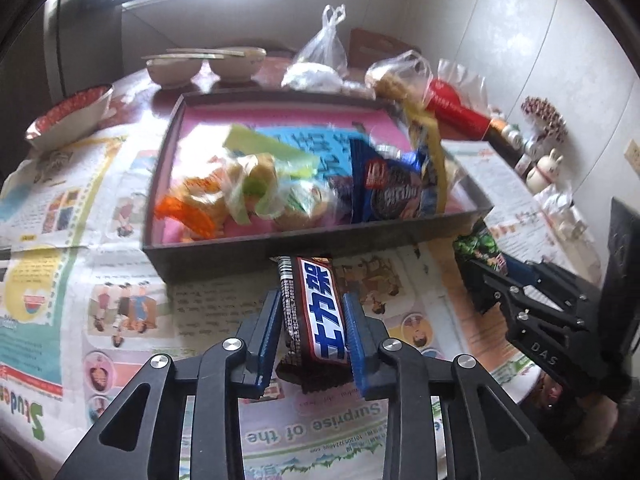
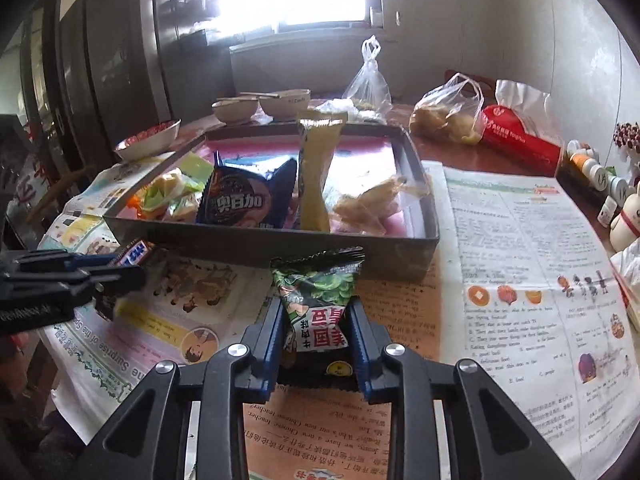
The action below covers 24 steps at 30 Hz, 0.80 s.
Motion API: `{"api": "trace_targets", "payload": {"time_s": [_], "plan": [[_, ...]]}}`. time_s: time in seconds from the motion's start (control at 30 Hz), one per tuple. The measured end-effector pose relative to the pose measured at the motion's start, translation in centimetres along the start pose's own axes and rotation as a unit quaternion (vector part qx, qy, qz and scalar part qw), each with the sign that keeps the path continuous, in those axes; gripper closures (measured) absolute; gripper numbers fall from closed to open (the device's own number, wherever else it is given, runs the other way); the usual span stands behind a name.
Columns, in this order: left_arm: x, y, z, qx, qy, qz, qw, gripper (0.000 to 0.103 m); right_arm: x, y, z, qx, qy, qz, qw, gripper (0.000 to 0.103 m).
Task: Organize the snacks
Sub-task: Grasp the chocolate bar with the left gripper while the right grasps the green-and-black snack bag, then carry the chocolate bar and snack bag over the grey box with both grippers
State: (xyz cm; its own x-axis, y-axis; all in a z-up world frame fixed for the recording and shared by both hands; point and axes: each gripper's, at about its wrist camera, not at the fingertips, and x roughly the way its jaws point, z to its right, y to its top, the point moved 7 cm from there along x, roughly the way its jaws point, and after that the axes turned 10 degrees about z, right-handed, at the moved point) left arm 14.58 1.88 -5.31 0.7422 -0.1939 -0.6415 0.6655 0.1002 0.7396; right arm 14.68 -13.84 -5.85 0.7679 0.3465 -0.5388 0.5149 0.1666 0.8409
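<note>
My left gripper (image 1: 312, 300) is shut on a brown Snickers bar (image 1: 316, 312) with a blue and white label, held above the newspaper just in front of the dark shallow box (image 1: 256, 254). My right gripper (image 2: 316, 308) is shut on a green pea snack packet (image 2: 316, 300), also just in front of the box (image 2: 320, 250). The box holds a blue cookie pack (image 2: 240, 200), a tall yellow packet (image 2: 316, 176), clear-wrapped pastries (image 2: 372, 204) and green and orange wrapped snacks (image 1: 224, 196). The right gripper shows at the right of the left wrist view (image 1: 488, 276), the left gripper at the left of the right wrist view (image 2: 120, 272).
Newspapers (image 2: 520, 260) cover the table. Behind the box stand two bowls (image 2: 260, 108), a red-rimmed bowl (image 2: 148, 140), plastic bags of food (image 2: 448, 116) and a red tissue pack (image 2: 520, 140). Small bottles and figurines (image 2: 612, 196) line the right edge by the wall.
</note>
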Motion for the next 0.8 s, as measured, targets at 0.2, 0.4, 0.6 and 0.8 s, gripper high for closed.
{"api": "trace_targets", "payload": {"time_s": [0.2,0.4,0.6,0.8], "plan": [[-1.8,1.5,-0.9,-0.013,-0.001,0.026,0.9996,0.073,-0.7,0.9,-0.1,0.002,0.002,0.013,1.0,0.072],[-2.5,2.4,-1.1,-0.016,-0.003,0.042,0.999,0.074,-0.8,1.2,0.0,0.004,0.0,0.016,1.0,0.072],[-1.9,2.0,-1.2,-0.015,0.002,0.03,0.9994,0.074,-0.6,1.0,0.1,0.012,0.003,0.012,1.0,0.072],[0.1,-0.4,-1.2,-0.007,0.009,-0.01,0.9999,0.074,-0.5,0.8,0.2,0.017,0.005,0.009,1.0,0.072]]}}
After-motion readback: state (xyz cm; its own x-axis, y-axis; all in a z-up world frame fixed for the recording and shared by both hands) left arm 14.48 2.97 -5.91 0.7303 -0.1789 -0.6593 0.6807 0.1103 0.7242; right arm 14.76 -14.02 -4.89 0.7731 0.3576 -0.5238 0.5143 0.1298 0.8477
